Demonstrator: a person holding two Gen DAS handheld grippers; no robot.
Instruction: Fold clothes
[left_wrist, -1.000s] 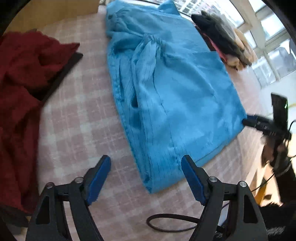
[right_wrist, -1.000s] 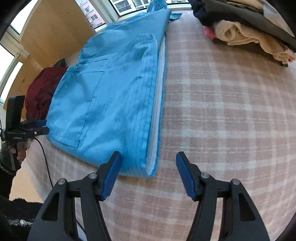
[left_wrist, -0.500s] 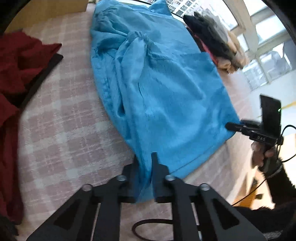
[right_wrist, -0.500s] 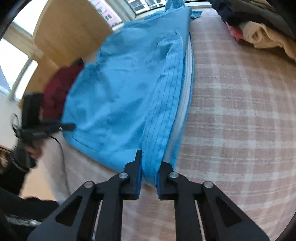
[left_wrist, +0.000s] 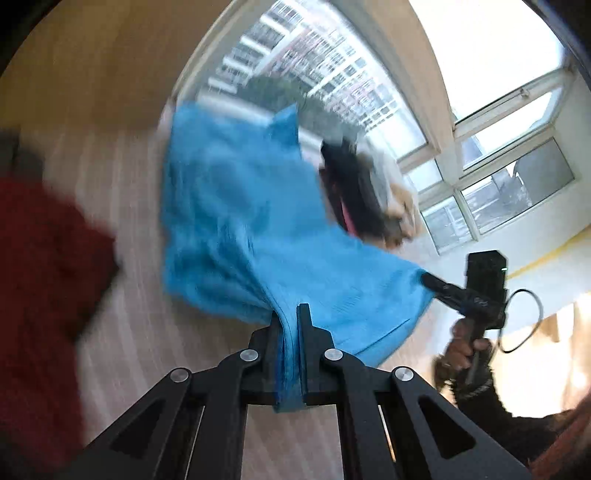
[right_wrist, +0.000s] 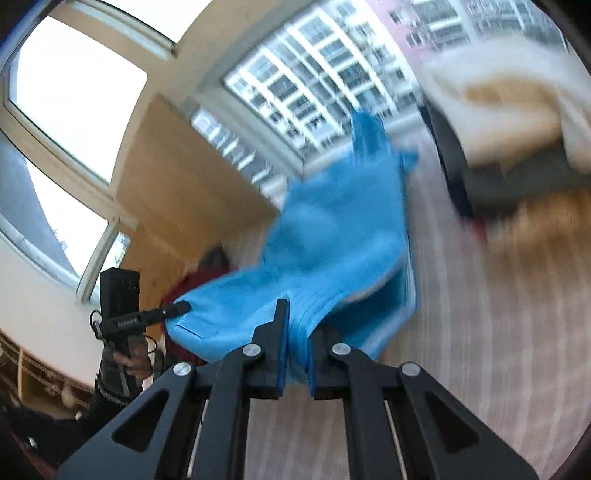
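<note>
Blue garment (left_wrist: 258, 229) between both claws' jaws

A bright blue garment (left_wrist: 258, 236) with fine darker pinstripes is seen, its cloth a single blue throughout. The bed cover (left_wrist: 140, 332) beneath is patterned in pale pink and white checks, blurred into streaks. A dark red garment (left_wrist: 40, 280) is seen at the left. The pile of clothes (left_wrist: 365, 192) is made up of black, pink and cream pieces. The 2 grippers are black, with blue pads (right_wrist: 282, 354). The wall panel (right_wrist: 173, 192) is light wood-coloured.
</note>
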